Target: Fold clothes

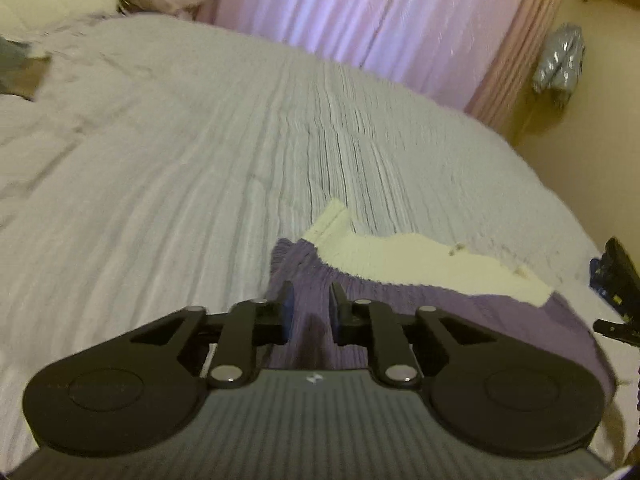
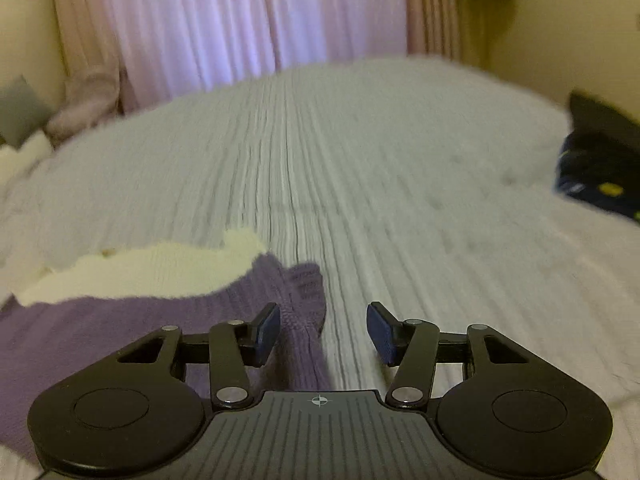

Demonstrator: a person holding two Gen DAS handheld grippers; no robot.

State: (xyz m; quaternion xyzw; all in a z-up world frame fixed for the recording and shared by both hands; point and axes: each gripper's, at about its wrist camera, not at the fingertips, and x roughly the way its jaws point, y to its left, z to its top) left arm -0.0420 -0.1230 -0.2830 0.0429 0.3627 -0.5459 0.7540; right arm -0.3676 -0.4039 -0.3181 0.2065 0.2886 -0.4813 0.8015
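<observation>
Both grippers low over the purple-and-cream knit, left gripper seemingly pinching a purple fold, right gripper spread wide — grip evenly, keep edges aligned.

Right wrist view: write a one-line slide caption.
Open right claw straddles the purple knit garment's edge on the bedspread.

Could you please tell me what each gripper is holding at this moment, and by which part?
The left gripper pinches the purple sweater at its edge; the right gripper is open, holding nothing.
</observation>
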